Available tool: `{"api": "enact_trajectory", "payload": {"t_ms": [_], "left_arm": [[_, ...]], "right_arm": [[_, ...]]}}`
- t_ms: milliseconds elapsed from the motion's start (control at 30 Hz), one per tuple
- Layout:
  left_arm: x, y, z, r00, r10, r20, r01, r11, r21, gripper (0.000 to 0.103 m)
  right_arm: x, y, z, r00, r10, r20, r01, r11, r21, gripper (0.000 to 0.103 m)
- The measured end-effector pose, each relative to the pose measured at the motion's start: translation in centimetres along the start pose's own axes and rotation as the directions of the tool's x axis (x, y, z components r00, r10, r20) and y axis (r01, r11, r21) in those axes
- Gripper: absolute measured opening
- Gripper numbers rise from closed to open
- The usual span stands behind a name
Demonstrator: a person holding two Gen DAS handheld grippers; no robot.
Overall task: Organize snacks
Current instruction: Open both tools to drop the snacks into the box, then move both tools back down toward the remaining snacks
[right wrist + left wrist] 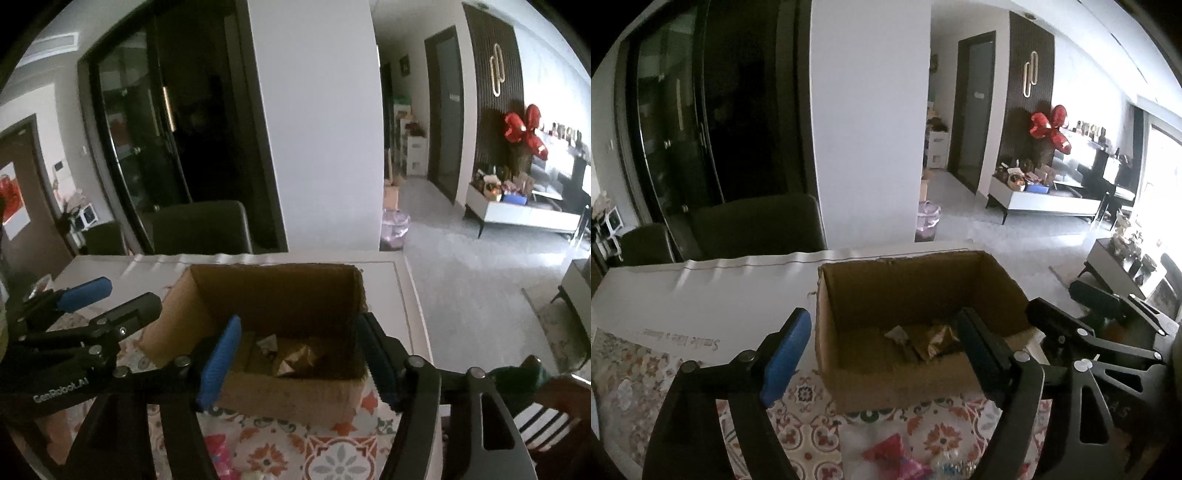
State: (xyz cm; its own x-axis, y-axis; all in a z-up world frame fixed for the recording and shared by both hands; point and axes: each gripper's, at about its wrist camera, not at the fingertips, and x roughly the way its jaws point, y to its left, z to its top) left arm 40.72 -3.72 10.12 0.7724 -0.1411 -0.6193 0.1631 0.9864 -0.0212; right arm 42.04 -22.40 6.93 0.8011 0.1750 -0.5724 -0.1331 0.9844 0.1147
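- Cardboard box (916, 332): open-topped, on the patterned worktop (812, 424); holds a gold snack packet (934, 341) and a pale wrapper beside it.
- Pink snack packet (890, 456): on the worktop near the camera, below the jaws; likely light, crinkly and slippery, best pinched at a sealed edge.
- Left gripper (882, 354): jaws apart, nothing between them, hovering at the box front.
- Right gripper (299, 356): jaws apart, empty, likewise.
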Motion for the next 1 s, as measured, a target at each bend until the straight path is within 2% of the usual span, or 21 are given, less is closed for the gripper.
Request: {"api": "enact_trajectory", "payload": {"t_ms": [367,633,1000], "left_arm": [[-6.3,-2.3,-5.2,0.996,-0.045,0.073,0.040,0.996,0.074,0.084],[-9.8,-3.0,-8.9,0.994,-0.044,0.095,0.036,0.995,0.092,0.084],[-13.5,-2.2,-15.3,0.998,-0.043,0.050,0.040,0.998,0.057,0.084]], "right_arm": [[-6.9,-0.9,-5.0,0.996,-0.039,0.082,0.034,0.997,0.062,0.067],[-10.4,0.1,-7.8,0.991,-0.057,0.118,0.053,0.998,0.036,0.067],[-13.7,3.3,-13.6,0.995,-0.008,0.100,0.011,0.999,-0.030,0.067]]}}
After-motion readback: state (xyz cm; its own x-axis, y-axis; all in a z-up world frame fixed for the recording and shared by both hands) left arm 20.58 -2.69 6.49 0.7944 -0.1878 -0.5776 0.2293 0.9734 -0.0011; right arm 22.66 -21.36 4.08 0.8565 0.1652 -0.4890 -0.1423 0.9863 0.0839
